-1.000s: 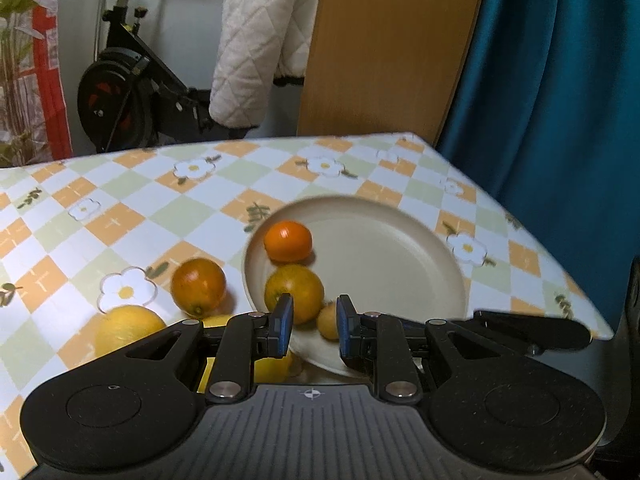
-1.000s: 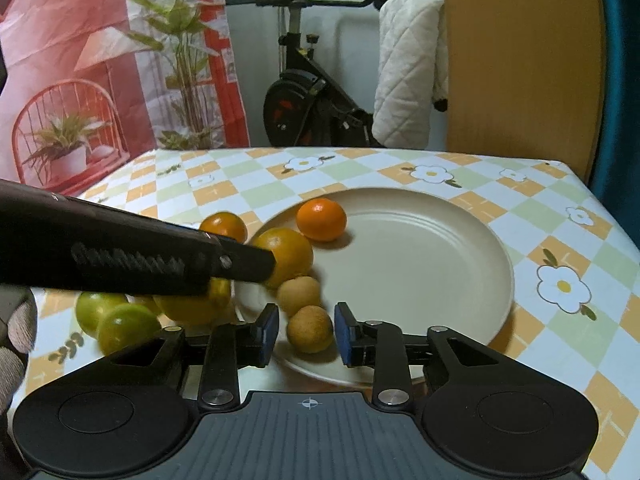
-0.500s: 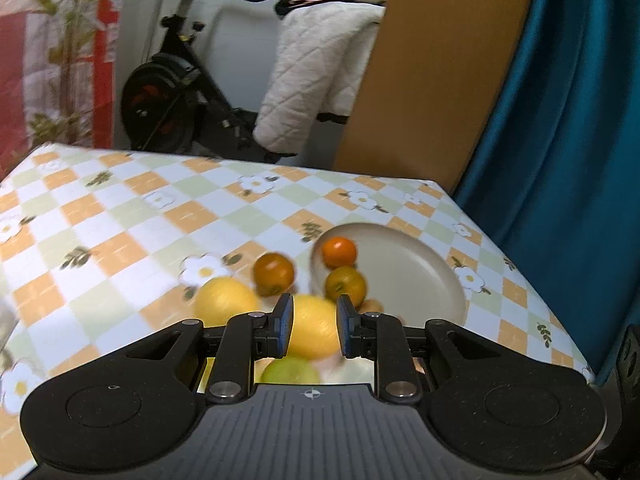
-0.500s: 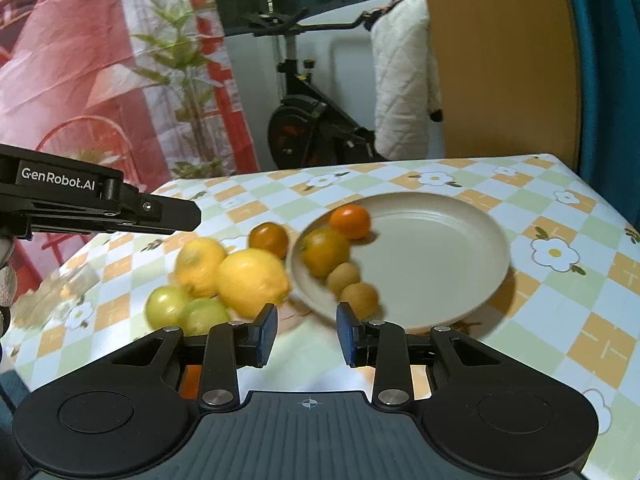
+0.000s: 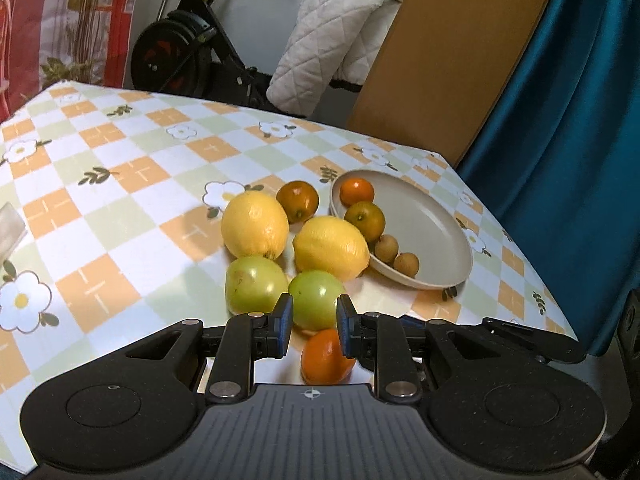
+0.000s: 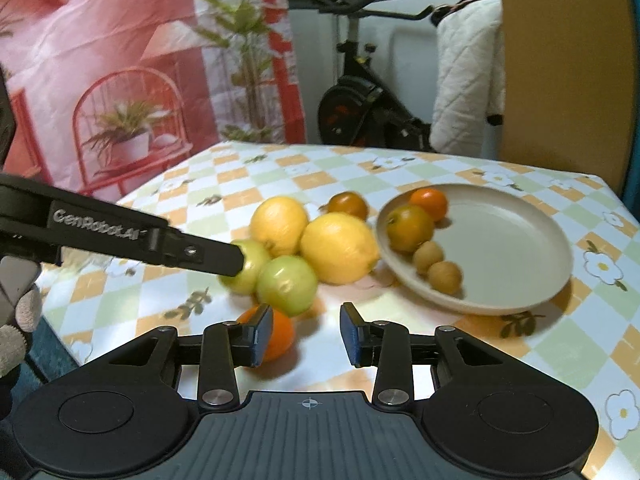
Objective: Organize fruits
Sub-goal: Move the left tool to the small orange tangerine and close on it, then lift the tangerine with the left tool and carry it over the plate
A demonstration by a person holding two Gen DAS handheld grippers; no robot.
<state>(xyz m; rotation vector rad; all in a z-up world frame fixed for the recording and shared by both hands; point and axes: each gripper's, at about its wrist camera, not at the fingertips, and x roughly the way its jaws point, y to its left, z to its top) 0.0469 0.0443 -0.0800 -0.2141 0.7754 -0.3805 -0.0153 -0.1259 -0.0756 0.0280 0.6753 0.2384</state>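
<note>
Nearest the table's front edge, an orange (image 5: 325, 357) lies on the checked cloth (image 5: 120, 216) below the left gripper (image 5: 311, 330), whose jaws stand at their narrowest with nothing pinched; whether the right pad touches the orange cannot be told. From the right wrist view the right gripper (image 6: 306, 334) has just been opening its jaws to a modest gap that holds only bare cloth, the orange sitting behind its left finger (image 6: 258, 334).

Just beyond, two green fruits (image 5: 256, 284) (image 5: 316, 300) sit side by side, touching. Behind them lie two lemons (image 5: 255, 225) (image 5: 331, 248). The right lemon has its long axis roughly level across the left view, its nipple end pointing toward the plate (image 5: 440, 232) and touching or nearly touching its rim. The left lemon looks rounder, its stub end turned toward the camera.

A darker orange (image 5: 298, 201) rests on the cloth behind the lemons, just beside the plate's rim. On the plate, along its left side, run two small brown fruits (image 5: 387, 249) (image 5: 406, 263), a greenish orange (image 5: 365, 219) and a bright mandarin (image 5: 357, 191) farthest back. The plate stands near the table's far right corner.
</note>
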